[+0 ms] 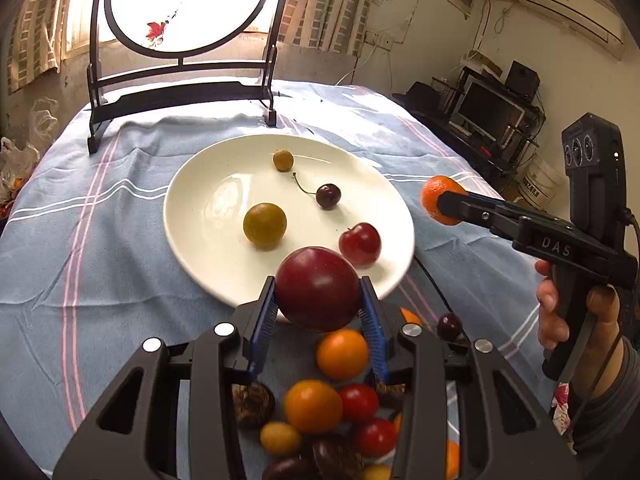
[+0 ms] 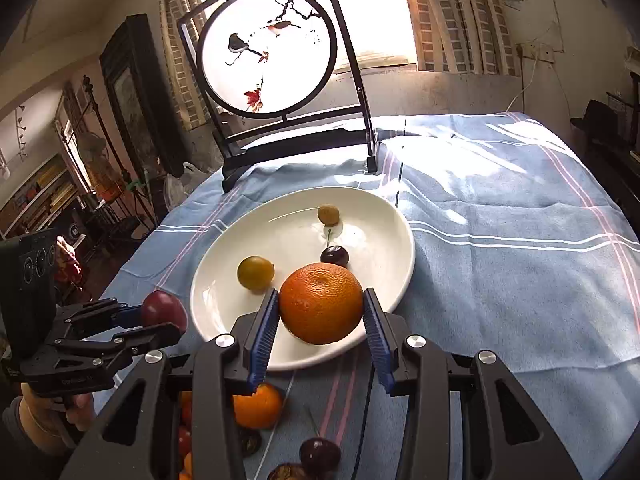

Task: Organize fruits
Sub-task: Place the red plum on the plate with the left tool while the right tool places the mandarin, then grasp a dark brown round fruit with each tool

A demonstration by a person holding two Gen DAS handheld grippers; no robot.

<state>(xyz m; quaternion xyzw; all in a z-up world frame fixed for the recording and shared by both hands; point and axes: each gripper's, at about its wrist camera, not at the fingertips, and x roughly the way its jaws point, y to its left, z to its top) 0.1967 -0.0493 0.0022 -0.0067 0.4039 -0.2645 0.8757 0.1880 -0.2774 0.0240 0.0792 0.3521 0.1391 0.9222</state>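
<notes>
A white plate (image 1: 192,216) (image 2: 384,224) on the blue cloth holds a yellow-green plum (image 1: 265,220) (image 2: 255,272), a dark cherry (image 1: 328,196) (image 2: 334,256), a small tan fruit (image 1: 283,160) (image 2: 328,214) and a small red fruit (image 1: 359,243). My left gripper (image 1: 318,300) (image 2: 160,318) is shut on a dark red plum (image 1: 318,288) (image 2: 162,307) above the plate's near rim. My right gripper (image 2: 322,310) (image 1: 442,202) is shut on an orange (image 2: 322,302) (image 1: 434,194), held above the plate's near edge.
A heap of loose fruit (image 1: 332,408) lies on the cloth under my left gripper: small oranges, red tomatoes, dark cherries; some show in the right wrist view (image 2: 258,406). A black-framed round screen (image 1: 180,12) (image 2: 276,76) stands at the table's far edge.
</notes>
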